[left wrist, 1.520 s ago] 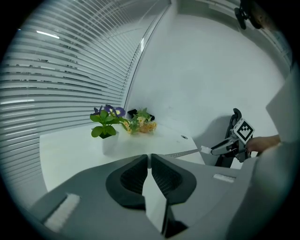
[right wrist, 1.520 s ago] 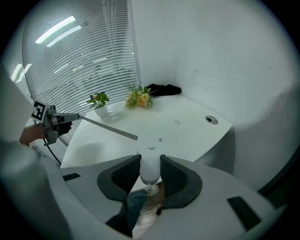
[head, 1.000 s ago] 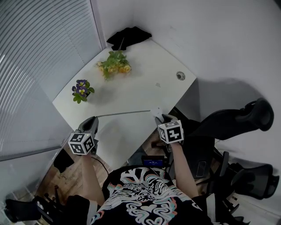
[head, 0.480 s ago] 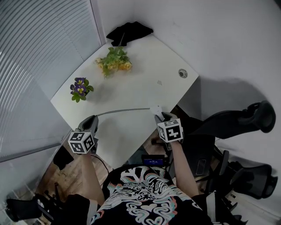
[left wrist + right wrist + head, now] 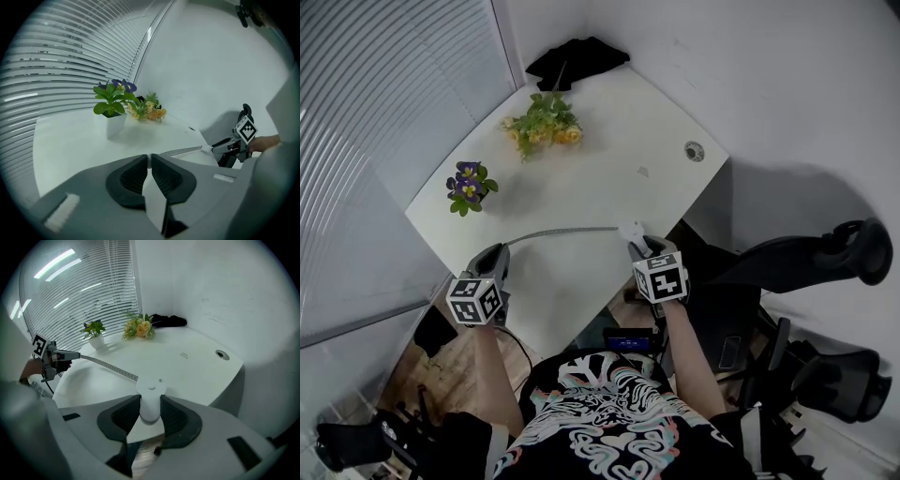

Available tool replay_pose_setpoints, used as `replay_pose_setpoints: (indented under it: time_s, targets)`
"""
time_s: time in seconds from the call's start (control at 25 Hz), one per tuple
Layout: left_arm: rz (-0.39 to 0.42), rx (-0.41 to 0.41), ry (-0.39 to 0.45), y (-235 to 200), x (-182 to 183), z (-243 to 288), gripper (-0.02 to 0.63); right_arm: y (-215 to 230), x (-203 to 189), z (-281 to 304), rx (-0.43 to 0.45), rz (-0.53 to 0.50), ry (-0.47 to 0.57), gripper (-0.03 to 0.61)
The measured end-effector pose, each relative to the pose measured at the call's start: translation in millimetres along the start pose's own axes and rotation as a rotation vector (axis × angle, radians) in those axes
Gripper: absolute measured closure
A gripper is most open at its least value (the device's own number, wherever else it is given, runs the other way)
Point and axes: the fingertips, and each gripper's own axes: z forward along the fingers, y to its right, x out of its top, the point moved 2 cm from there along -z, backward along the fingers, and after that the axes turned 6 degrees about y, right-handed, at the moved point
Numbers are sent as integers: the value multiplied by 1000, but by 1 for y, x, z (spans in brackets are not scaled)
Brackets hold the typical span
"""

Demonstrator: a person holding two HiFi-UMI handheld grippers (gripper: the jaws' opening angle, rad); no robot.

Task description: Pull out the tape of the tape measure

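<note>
A white tape measure case (image 5: pixel 150 391) sits between the pads of my right gripper (image 5: pixel 150 401), which is shut on it just over the table's near edge. The case (image 5: pixel 631 231) shows in the head view ahead of the right gripper (image 5: pixel 636 242). Its grey tape (image 5: pixel 567 232) stretches leftward above the white table (image 5: pixel 609 141) to my left gripper (image 5: pixel 497 261). In the left gripper view the left gripper (image 5: pixel 150 157) is shut on the tape's end, and the tape (image 5: pixel 180 151) runs off toward the right gripper (image 5: pixel 224 148). The right gripper view shows the tape (image 5: pixel 110 365) reaching the left gripper (image 5: pixel 70 354).
A potted purple flower (image 5: pixel 468 187), a yellow bouquet (image 5: pixel 544 122) and a black cloth (image 5: pixel 577 61) stand toward the table's far side. A round cable grommet (image 5: pixel 694 151) is at the right edge. Black office chairs (image 5: pixel 825 262) stand to the right, window blinds to the left.
Both grippers keep their grip and their spacing, and the tape stays stretched between them. Only the head view has shifted slightly.
</note>
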Motion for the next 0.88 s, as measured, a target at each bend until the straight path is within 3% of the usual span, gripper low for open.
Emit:
replay_pose_setpoints:
  time_s: [0.48, 0.88]
  targets:
    - [20, 29, -57, -8, -12, 9, 580, -2, -6, 7, -38, -15, 8, 439]
    - [104, 62, -106, -9, -19, 15, 578, -5, -14, 13, -53, -33, -31, 439]
